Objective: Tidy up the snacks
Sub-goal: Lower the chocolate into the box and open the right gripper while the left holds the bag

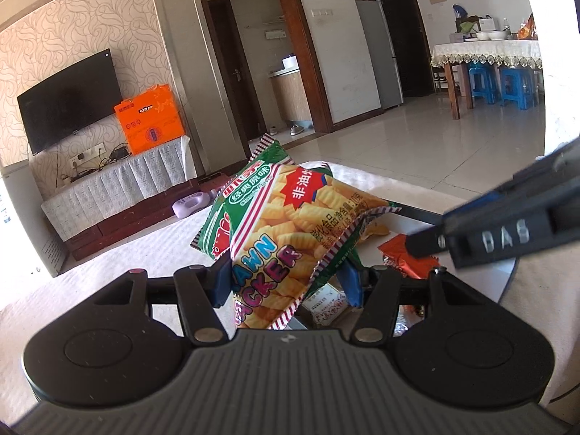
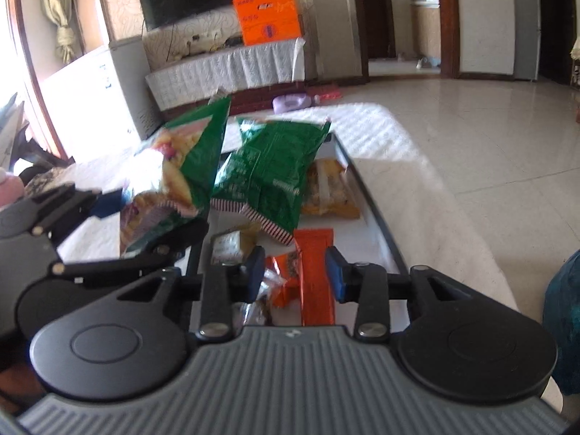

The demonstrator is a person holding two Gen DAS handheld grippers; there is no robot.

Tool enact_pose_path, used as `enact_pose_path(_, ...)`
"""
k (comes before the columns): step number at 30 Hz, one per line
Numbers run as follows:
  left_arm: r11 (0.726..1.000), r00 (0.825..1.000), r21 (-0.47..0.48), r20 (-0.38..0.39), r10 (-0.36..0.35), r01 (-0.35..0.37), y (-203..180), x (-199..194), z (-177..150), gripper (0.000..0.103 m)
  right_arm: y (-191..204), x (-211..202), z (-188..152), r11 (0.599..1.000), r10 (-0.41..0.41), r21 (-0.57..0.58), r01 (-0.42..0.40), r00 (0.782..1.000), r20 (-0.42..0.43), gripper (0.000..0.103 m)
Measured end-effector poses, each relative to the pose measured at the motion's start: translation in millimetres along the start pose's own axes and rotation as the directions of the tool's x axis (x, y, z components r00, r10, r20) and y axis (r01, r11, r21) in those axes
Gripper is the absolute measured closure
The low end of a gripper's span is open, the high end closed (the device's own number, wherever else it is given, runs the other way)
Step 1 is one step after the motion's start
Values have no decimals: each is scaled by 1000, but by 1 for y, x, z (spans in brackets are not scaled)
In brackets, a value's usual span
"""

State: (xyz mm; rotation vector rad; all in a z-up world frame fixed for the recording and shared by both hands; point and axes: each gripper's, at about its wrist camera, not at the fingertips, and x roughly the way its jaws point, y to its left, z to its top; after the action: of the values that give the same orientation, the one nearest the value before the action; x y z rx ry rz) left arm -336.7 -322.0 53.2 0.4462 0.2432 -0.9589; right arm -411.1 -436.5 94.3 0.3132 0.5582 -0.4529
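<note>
While the prawn cracker bag (image 1: 275, 250) is pinched by the left gripper (image 1: 286, 282),
an orange packet (image 2: 316, 272) is seen only from the right wrist, between the spread right gripper (image 2: 295, 275) fingers.

prawn cracker bag (image 1: 290, 239): "AWN", "ACKER", "非油" | right gripper (image 1: 505, 235): "DAS"

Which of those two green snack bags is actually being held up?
The green prawn cracker bag, showing yellow crackers, pinched in the left gripper. The other green bag lies loose on the tray.
</note>
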Motion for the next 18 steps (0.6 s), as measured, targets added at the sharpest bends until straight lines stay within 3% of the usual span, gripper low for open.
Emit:
enact_pose_path(5,1000,999,1,24,-24,24,-1,-14,-2,40,-5,-9,0,997,-79,28,78,996,44,64)
enact_pose_path(9,999,998,10,26,-54,54,-12,-17,-3,40,0,-25,0,981,-190,-17,195,970,155,63)
enact_pose_path(13,995,995,27,18,-95,94,-28,-14,-6,40,-9,-31,3,981,-193,29,191,962,194,63)
enact_pose_path(18,988,988,25,-9,-152,153,-43,-6,-11,40,-21,-30,5,987,-155,72,144,969,191,63)
